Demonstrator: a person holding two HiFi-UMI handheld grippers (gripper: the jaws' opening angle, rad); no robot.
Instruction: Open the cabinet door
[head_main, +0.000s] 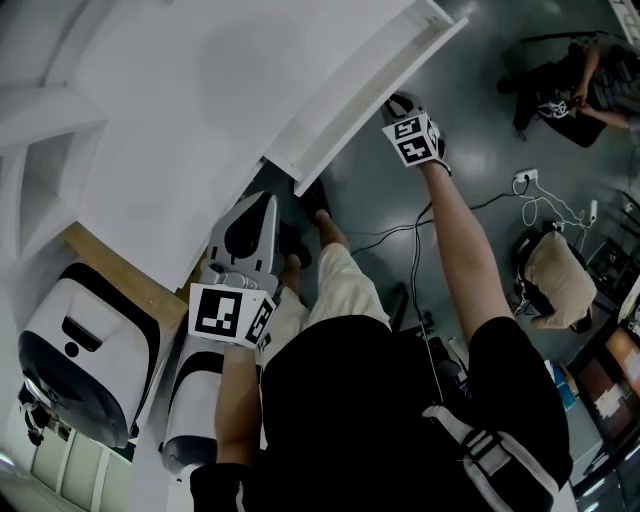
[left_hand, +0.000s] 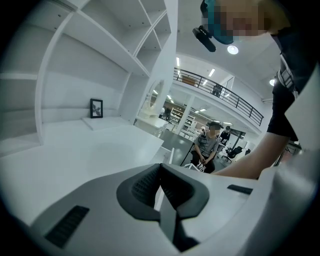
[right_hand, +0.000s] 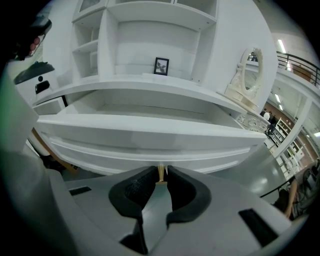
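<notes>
Over by the left side of the cabinet (head_main: 150, 120), two white and black machines (head_main: 75, 350) are sitting on the floor (head_main: 480, 140), tucked out of the way. Just to their right, the left gripper (left_hand: 161, 176) is hanging low in front of the cabinet. Its jaws are sitting almost together and are holding nothing. This hand seems to have no job right now, so it is probably just waiting where it will not bump the door. Going on to the right, the cabinet door (head_main: 360, 100) is standing out from the front edge of the cabinet, already partly open, with a dark gap showing behind it. At the door's outer edge, the right gripper (right_hand: 161, 182) is squeezing a little gold knob (right_hand: 160, 171) between its two dark pads. The jaws are pinching the knob from both sides, and nothing else is between them. The knob is the only small part that sticks out of the flat white door, so I think it is being held this way to give the hand something to pull on. The arm is reaching far out, most likely so the door has room to swing. Up on a shelf of the cabinet, a small picture frame (right_hand: 161, 66) is standing, and a white mirror (right_hand: 248, 75) is standing near the cabinet's right end. Both are well apart from the door. Far to the right, another person (head_main: 570, 90) is sitting on the floor, and cables (head_main: 470, 205) are lying across it.
</notes>
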